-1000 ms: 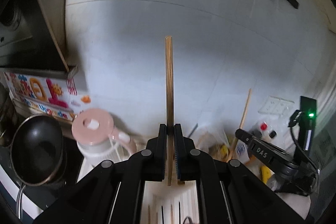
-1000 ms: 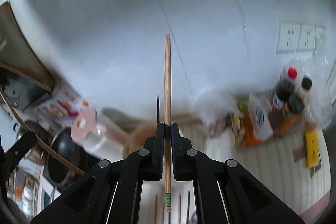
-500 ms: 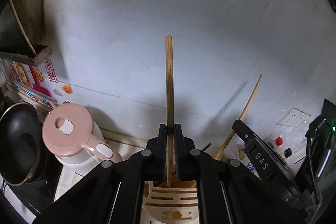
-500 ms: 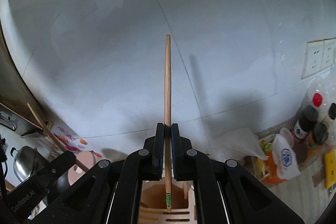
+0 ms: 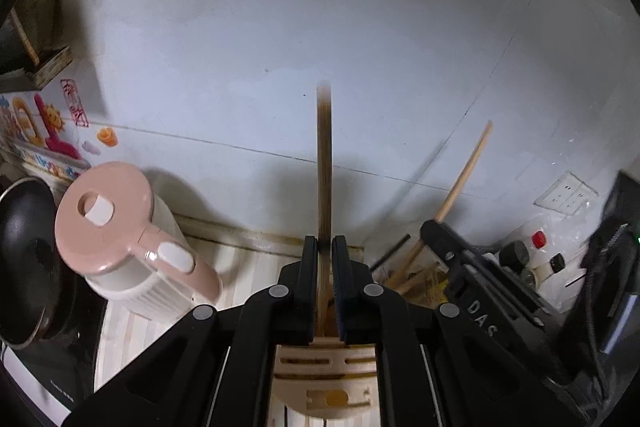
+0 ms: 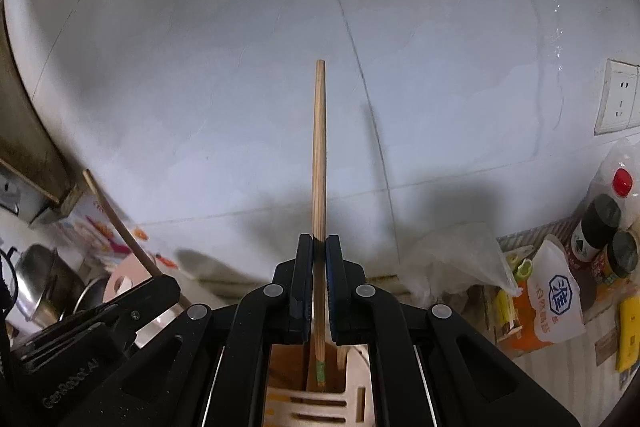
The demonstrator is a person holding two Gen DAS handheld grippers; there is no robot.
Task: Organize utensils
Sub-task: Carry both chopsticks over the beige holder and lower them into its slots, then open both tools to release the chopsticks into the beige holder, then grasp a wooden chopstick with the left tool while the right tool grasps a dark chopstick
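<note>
Chopsticks, one in each tool, stand almost upright with their long axes running straight up along the line each tool points. The left tool [image 5: 324, 251] is clamped narrow on a darker wooden chopstick [image 5: 324, 163], whose upper end is blurred and whose lower end dips toward the cream slotted holder [image 5: 324, 359] directly below the pads. The right tool [image 6: 319, 247] is pinched tight on a lighter chopstick [image 6: 319, 155]; its lower end, marked with a green band, hangs inside the open top of the same holder [image 6: 352, 363], where at least one more wooden stick leans against the inner wall.

Compared with a second ago, both tools have come down and forward: the holder, then only a sliver under the fingers, now fills the lower middle of both views, and the white wall takes up less of the left view. The pink-lidded kettle [image 5: 120, 239] has grown larger at the left of the left view. Each chopstick sits in its tool just as it did then.

On the striped table [image 5: 240, 267] the kettle stands beside a dark pan [image 5: 28, 259]. In the right view, bottles and packets [image 6: 556, 299] crowd the table's right side.
</note>
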